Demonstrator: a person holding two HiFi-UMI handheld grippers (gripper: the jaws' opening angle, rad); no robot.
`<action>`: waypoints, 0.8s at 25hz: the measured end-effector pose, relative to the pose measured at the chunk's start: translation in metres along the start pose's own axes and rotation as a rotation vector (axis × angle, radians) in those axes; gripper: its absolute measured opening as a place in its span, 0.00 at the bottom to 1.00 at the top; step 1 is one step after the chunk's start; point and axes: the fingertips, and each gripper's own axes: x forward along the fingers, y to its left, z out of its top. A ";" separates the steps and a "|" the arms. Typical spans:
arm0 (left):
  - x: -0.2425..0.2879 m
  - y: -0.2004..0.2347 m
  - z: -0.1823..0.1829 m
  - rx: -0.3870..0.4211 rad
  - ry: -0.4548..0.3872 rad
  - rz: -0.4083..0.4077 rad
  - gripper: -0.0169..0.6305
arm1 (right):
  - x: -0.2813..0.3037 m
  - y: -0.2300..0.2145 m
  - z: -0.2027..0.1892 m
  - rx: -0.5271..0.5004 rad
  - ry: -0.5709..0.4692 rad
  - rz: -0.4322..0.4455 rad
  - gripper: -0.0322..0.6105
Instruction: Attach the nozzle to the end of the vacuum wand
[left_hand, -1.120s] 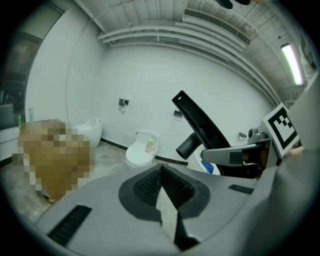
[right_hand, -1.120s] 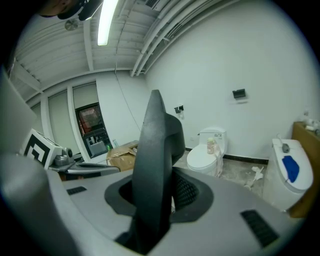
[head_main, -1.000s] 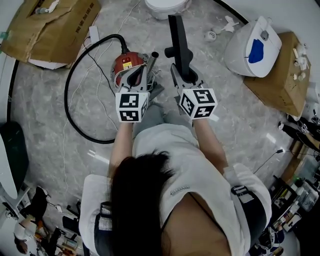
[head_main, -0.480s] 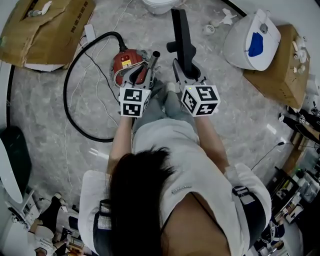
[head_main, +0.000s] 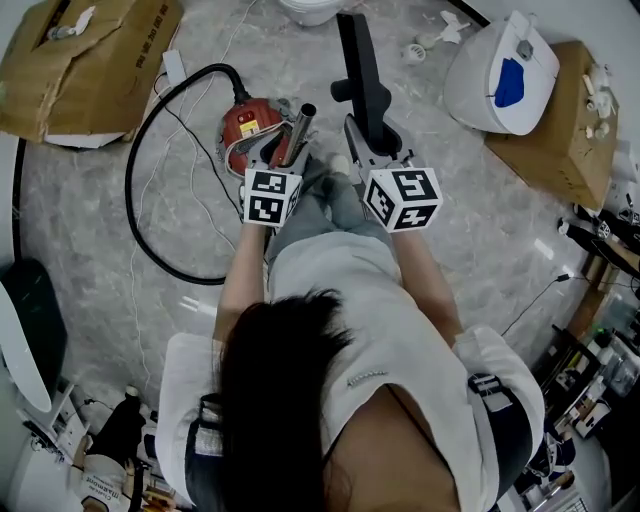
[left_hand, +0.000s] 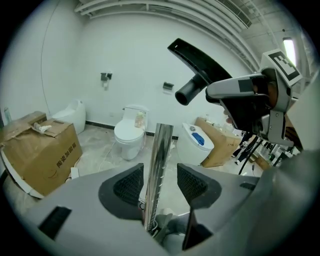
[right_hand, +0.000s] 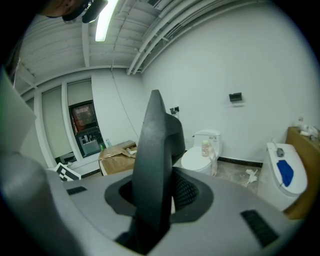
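Joining is not done: nozzle (right_hand: 157, 140) and wand (left_hand: 162, 145) are apart. The right hand-held gripper (right_hand: 155, 195) clamps the nozzle. The left hand-held gripper (left_hand: 160, 184) has just been opening; its jaws stand loose around the wand.

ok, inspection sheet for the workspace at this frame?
Surface: grey marble floor.
Job's things: black nozzle raised, not yet on the metal wand; wand stands beside the red vacuum.
Clutter: cardboard box at left, another at right, white toilet unit.
Grippers: left hand-held gripper jaws have just been opening, wand between them, pads off it; right hand-held gripper shut on nozzle.
Cables: black hose loops left of vacuum; thin dark cable at right.
Surroundings: white walls, toilet against the wall.
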 end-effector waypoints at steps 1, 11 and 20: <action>0.003 0.000 -0.002 0.006 0.004 0.000 0.33 | 0.000 -0.001 0.000 -0.006 0.003 -0.001 0.24; 0.040 0.006 -0.020 0.004 0.059 -0.007 0.35 | 0.005 -0.007 0.000 -0.036 0.031 0.018 0.24; 0.064 0.007 -0.020 0.016 0.081 -0.008 0.35 | 0.014 -0.007 -0.002 -0.039 0.059 0.064 0.24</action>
